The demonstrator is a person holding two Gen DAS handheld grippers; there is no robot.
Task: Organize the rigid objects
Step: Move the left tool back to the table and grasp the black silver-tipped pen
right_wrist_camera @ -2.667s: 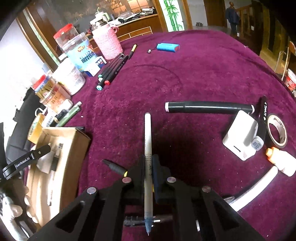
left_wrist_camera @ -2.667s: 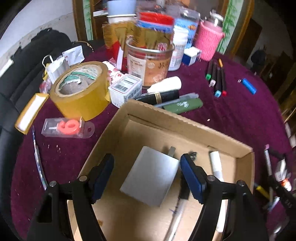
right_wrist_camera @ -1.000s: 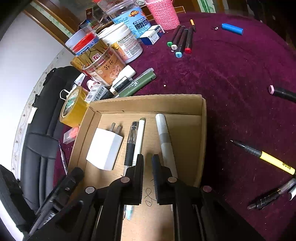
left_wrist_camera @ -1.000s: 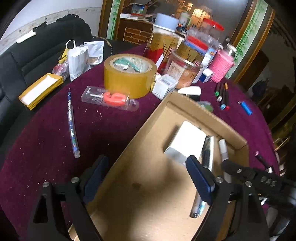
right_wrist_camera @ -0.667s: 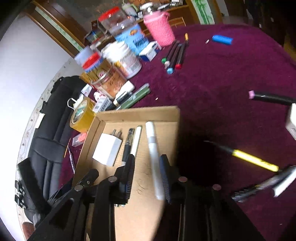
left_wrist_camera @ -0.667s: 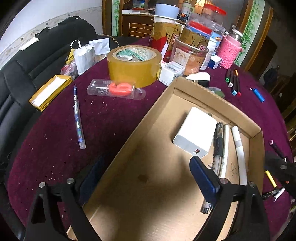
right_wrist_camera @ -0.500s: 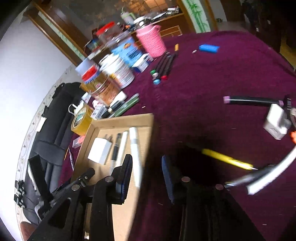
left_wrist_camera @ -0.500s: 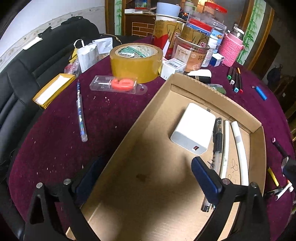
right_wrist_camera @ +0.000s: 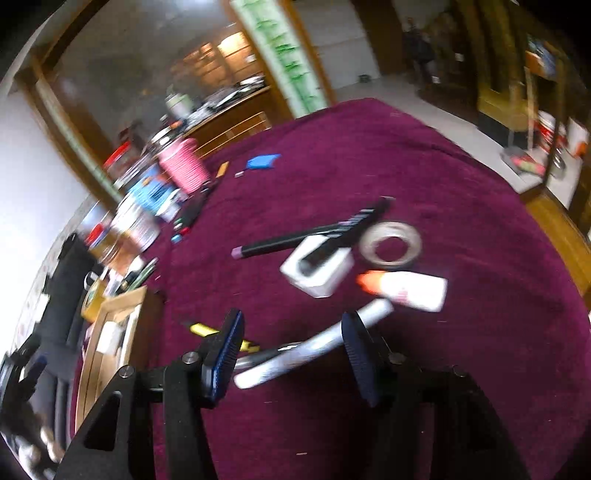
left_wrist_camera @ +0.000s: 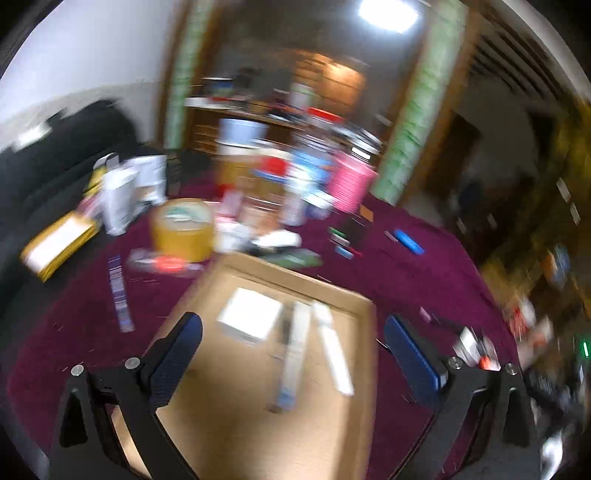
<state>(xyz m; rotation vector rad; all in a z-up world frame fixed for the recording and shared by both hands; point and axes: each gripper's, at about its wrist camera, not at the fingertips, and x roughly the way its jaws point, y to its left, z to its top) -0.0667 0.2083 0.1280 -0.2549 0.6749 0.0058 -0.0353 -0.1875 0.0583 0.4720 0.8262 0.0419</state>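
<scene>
At my ten o'clock I see a plain white wall [left_wrist_camera: 92, 55], a black leather sofa [left_wrist_camera: 55, 155] beneath it; twelve o'clock, dark wooden shelving [left_wrist_camera: 280, 110]; one o'clock, a bright ceiling light [left_wrist_camera: 388, 14].

maroon table [right_wrist_camera: 461, 184]: cardboard box [left_wrist_camera: 258, 424], tape roll [right_wrist_camera: 390, 244], glue bottle [right_wrist_camera: 406, 288], markers.

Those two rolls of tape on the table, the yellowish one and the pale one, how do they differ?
The yellowish-brown tape roll is tall and thick-walled; the pale tape roll is a low, thin ring. The brown one sits by the jars, just beyond the cardboard box; the pale one lies on open cloth beside a white charger. Both lie flat, hole up.
</scene>
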